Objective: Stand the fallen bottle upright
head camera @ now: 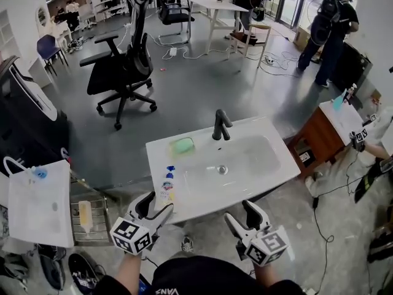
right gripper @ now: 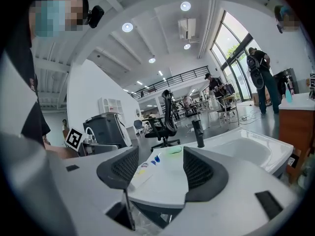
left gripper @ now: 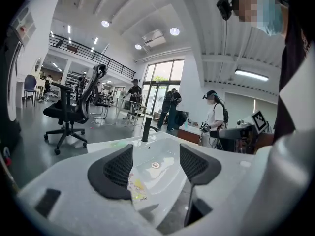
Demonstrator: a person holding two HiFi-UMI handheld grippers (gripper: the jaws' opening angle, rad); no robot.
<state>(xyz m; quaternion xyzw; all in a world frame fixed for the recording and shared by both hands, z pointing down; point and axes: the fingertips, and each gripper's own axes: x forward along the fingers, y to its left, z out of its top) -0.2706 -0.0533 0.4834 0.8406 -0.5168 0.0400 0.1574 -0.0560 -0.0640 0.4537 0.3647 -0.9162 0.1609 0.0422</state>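
Left gripper (head camera: 158, 203) and right gripper (head camera: 239, 212) hover, jaws spread and empty; nudging the fallen bottle (head camera: 166, 186) could roll it into the sink (head camera: 270, 180).

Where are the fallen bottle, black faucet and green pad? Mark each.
fallen bottle (head camera: 166, 187), head view, on its label.
black faucet (head camera: 219, 126), head view, on its upright stem.
green pad (head camera: 182, 145), head view, at its middle.

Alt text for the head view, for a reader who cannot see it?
A white bottle with a blue cap lies on its side on the left rim of a white sink, near a green pad and black faucet. The left hand-held gripper and right hand-held gripper, both open and empty, hover at the sink's near edge.
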